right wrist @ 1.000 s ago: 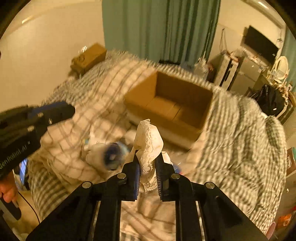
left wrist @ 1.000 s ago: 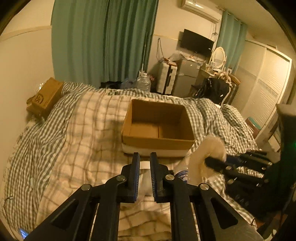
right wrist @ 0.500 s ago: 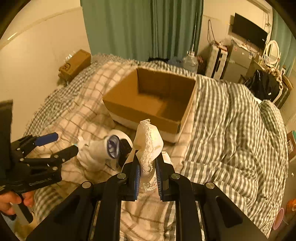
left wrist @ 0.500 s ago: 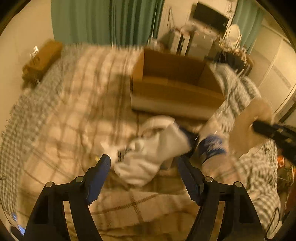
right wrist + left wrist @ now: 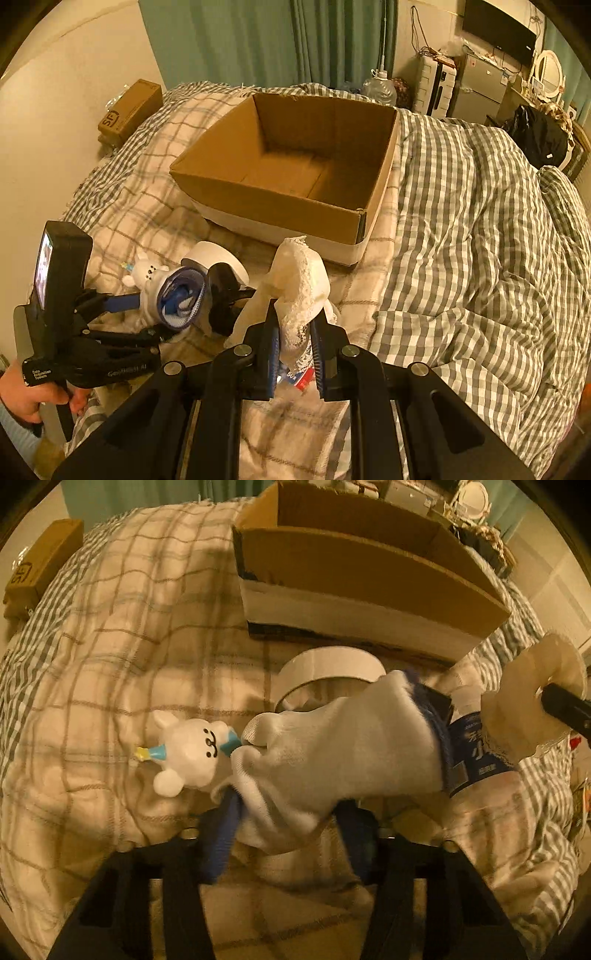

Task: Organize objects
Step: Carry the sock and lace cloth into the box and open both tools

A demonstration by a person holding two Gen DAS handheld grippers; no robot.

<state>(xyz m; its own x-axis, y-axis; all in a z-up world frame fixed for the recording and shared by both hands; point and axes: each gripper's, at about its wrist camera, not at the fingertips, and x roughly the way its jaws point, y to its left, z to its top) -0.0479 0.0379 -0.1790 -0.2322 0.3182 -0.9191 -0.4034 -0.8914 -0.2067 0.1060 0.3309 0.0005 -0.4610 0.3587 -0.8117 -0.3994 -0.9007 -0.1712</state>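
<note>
Left gripper (image 5: 288, 834): fingers are set apart around the white sock (image 5: 343, 753); whether they pinch it cannot be told.
Right gripper (image 5: 293, 354): fingers are clamped together on the lace cloth (image 5: 295, 284), held up over the bed.
Sock: it is seen lying on the plaid blanket (image 5: 110, 664), its blue cuff toward the bottle (image 5: 476, 753).
Around: a white plush toy (image 5: 188, 753) is touching the sock's toe; a tape roll (image 5: 328, 664) is lodged just behind, before the open cardboard box (image 5: 295, 173).
In the way: the sock is draped over the left fingers.
Hidden: the bottle is blurred and partly covered; its label is unreadable.
</note>
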